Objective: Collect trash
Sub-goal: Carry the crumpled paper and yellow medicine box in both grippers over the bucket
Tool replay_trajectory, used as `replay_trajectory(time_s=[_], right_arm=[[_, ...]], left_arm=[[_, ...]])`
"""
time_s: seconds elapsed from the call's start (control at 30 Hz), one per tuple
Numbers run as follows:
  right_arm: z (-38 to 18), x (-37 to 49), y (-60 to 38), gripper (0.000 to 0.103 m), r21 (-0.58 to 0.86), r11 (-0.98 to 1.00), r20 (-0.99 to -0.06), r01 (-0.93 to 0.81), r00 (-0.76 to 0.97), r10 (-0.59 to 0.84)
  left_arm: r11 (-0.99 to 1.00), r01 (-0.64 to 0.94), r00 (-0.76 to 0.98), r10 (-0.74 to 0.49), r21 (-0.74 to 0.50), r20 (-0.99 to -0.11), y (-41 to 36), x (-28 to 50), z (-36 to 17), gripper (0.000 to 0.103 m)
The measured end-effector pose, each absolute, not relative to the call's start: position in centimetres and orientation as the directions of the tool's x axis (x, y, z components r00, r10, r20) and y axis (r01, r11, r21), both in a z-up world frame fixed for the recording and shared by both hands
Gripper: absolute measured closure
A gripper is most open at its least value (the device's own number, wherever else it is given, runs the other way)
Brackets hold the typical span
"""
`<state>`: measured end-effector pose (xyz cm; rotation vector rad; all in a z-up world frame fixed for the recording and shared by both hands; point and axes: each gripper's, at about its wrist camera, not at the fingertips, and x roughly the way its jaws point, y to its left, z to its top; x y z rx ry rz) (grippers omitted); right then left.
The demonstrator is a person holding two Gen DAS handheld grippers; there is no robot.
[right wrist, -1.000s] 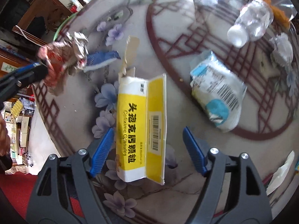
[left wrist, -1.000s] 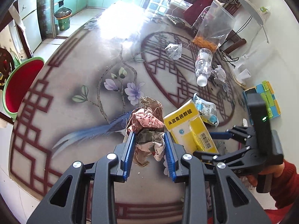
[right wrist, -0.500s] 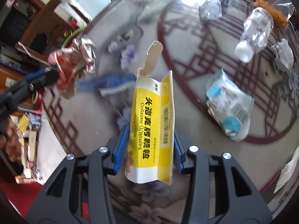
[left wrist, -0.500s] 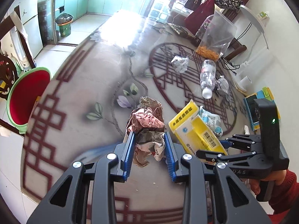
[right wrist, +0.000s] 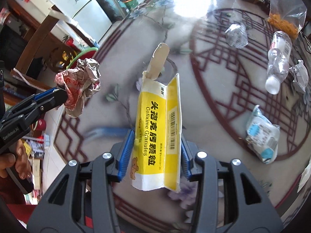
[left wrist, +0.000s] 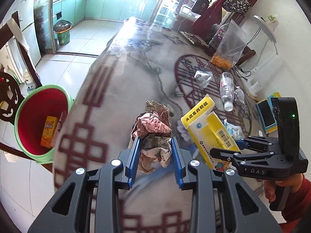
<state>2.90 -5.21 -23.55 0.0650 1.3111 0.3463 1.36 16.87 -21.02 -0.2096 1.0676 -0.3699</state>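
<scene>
Now my left gripper (left wrist: pixel 155 155) pinches the crumpled reddish paper wad (left wrist: pixel 153 130); right gripper (right wrist: pixel 156 153), just closed, clamps the flattened yellow cardboard medicine box (right wrist: pixel 157 132).

The yellow box (right wrist: pixel 158 134) carries black Chinese characters with "Cefixime Granules" beside them, plus a barcode on its side flap — the small print under it is too fine to read. The right gripper (left wrist: pixel 232 147) shows "DAS" on its body; the left gripper (right wrist: pixel 58 95) shows "GenRobot.AI" along its arm.
</scene>
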Motion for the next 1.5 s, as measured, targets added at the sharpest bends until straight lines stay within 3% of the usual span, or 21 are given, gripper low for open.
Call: replay_trajectory(time_s=[0.6, 1.07, 1.5], right_arm=[[-23.6, 5.4, 3.8, 0.060, 0.246, 0.960, -0.929, -0.131, 0.251, 0.272], [-23.0, 7.7, 11.0, 0.060, 0.249, 0.939, -0.921, -0.236, 0.241, 0.305], [-21.6, 9.2, 15.5, 0.060, 0.255, 0.918, -0.907, -0.303, 0.255, 0.336]], left_arm=[[0.918, 0.185, 0.437, -0.396, -0.350, -0.807, 27.1, 6.7, -22.2, 0.075], [0.937, 0.080, 0.470, -0.335, -0.339, -0.817, 34.7, 7.5, -23.3, 0.074], [0.943, 0.062, 0.466, -0.316, -0.326, -0.826, 36.6, 8.9, -24.1, 0.074]])
